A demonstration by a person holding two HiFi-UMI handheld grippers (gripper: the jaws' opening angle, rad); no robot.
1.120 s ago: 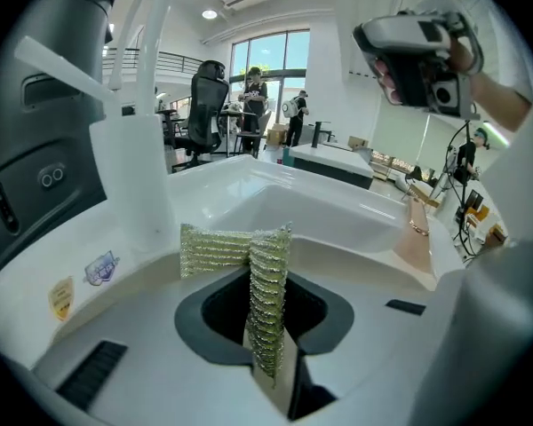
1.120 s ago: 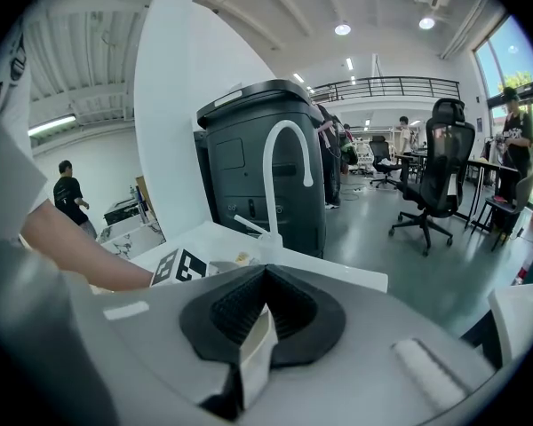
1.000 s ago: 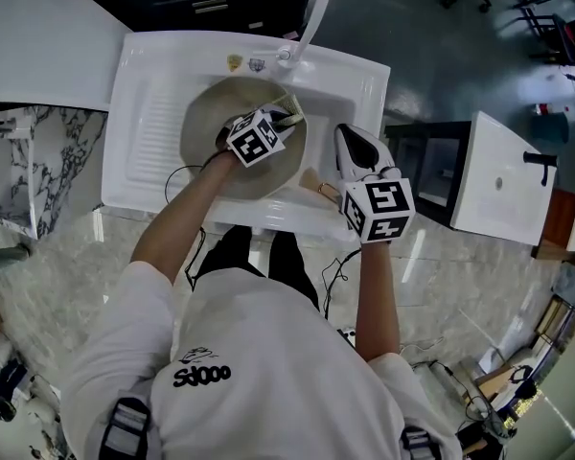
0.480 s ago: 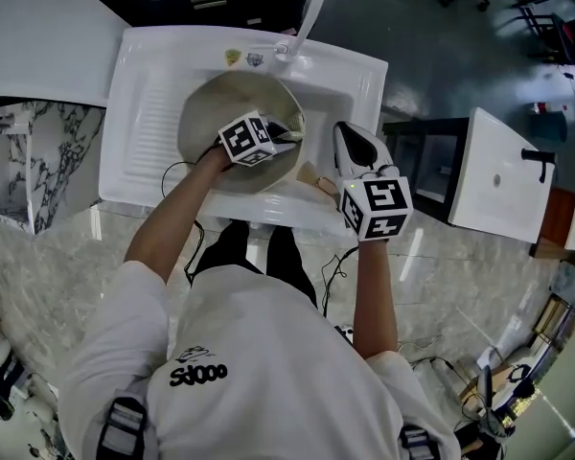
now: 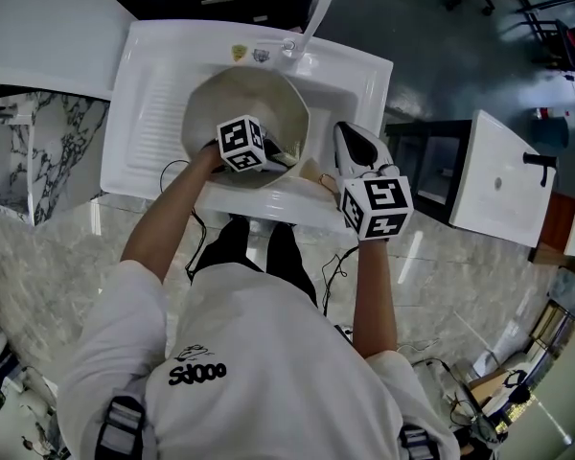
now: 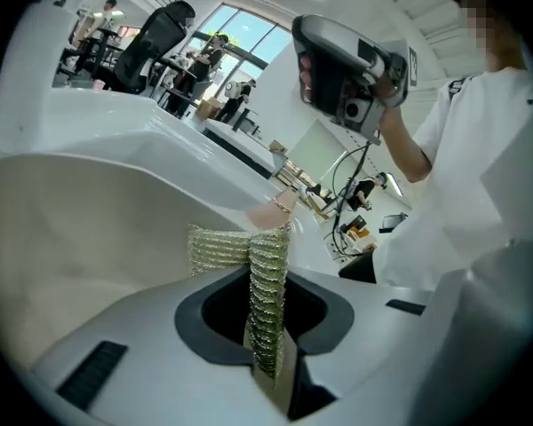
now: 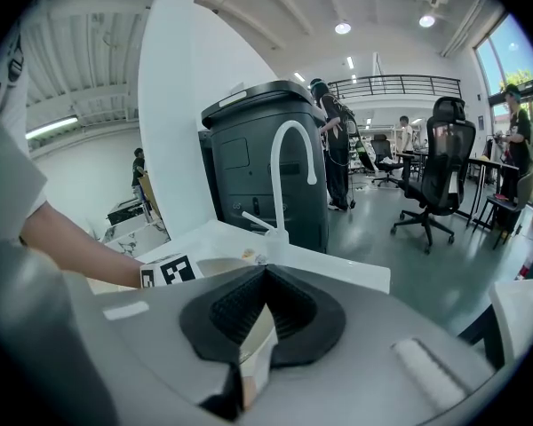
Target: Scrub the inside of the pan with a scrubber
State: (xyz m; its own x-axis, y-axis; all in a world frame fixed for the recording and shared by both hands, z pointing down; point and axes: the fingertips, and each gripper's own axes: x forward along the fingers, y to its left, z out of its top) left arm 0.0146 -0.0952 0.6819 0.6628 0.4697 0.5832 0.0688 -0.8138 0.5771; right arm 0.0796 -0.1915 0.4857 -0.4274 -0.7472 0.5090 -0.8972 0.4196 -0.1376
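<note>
A cream pan (image 5: 254, 99) stands tilted in the white sink (image 5: 364, 75). My left gripper (image 5: 268, 151) is inside the pan, near its lower rim, shut on a metal mesh scrubber (image 6: 265, 300). The scrubber's folded end (image 6: 218, 247) lies against the pan's inner wall (image 6: 71, 238). My right gripper (image 5: 350, 147) is just right of the pan, shut on the pan's pale wooden handle (image 5: 312, 176). The handle (image 7: 253, 349) shows between the shut jaws in the right gripper view, where the left gripper's marker cube (image 7: 169, 271) sits at the left.
A white faucet (image 5: 318, 8) arches over the sink's far edge. The ribbed drainboard (image 5: 153, 113) lies left of the pan. A marble counter (image 5: 67, 257) runs along the near side, and a white cabinet (image 5: 498, 175) stands to the right.
My left gripper has moved with the scrubber across the pan's inside toward the near rim. The pan has tipped a little. The right gripper has stayed in place on the handle.
</note>
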